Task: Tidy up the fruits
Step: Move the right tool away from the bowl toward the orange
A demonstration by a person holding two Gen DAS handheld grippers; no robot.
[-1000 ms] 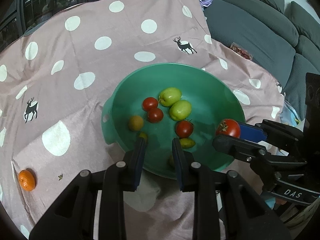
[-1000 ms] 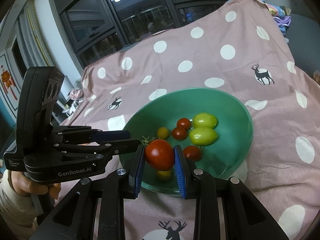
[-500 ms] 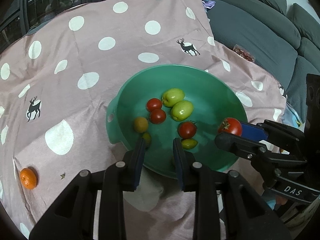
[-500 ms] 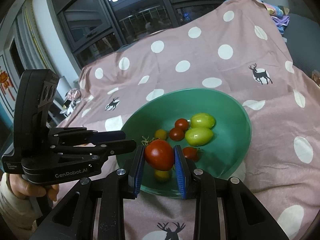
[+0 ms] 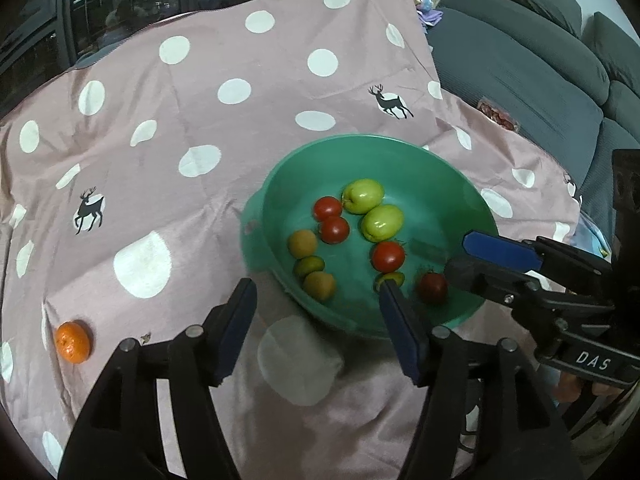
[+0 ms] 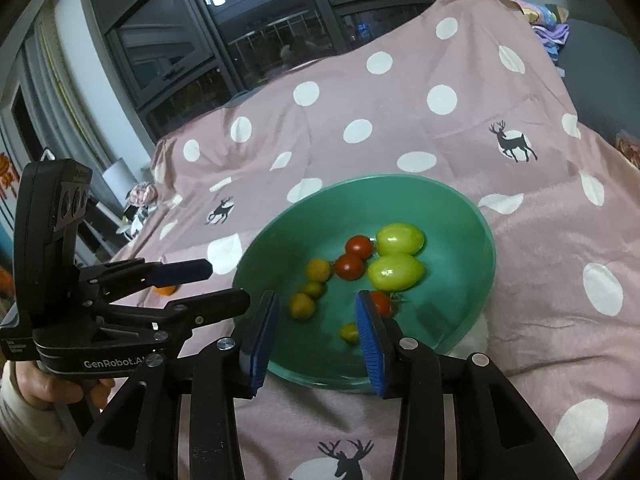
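Note:
A green bowl (image 5: 452, 176) (image 6: 476, 220) on the pink dotted cloth holds red tomatoes, two green fruits (image 5: 382, 222) and small yellow-orange fruits. A red tomato (image 5: 432, 287) lies in the bowl's near right part, just below my right gripper (image 5: 476, 258). My right gripper (image 6: 316, 316) is open and empty at the bowl's near rim. My left gripper (image 5: 316, 308) is open and empty at the bowl's near left rim; it shows in the right wrist view (image 6: 200, 284). A loose orange (image 5: 73, 341) lies on the cloth at the far left.
A grey sofa (image 5: 540, 64) stands at the right behind the cloth-covered surface. Dark windows (image 6: 240, 48) are at the back. A white patch (image 5: 300, 356) lies on the cloth just before the bowl.
My right gripper has opened and the red tomato has dropped into the bowl. My left gripper has opened wide and shifted left.

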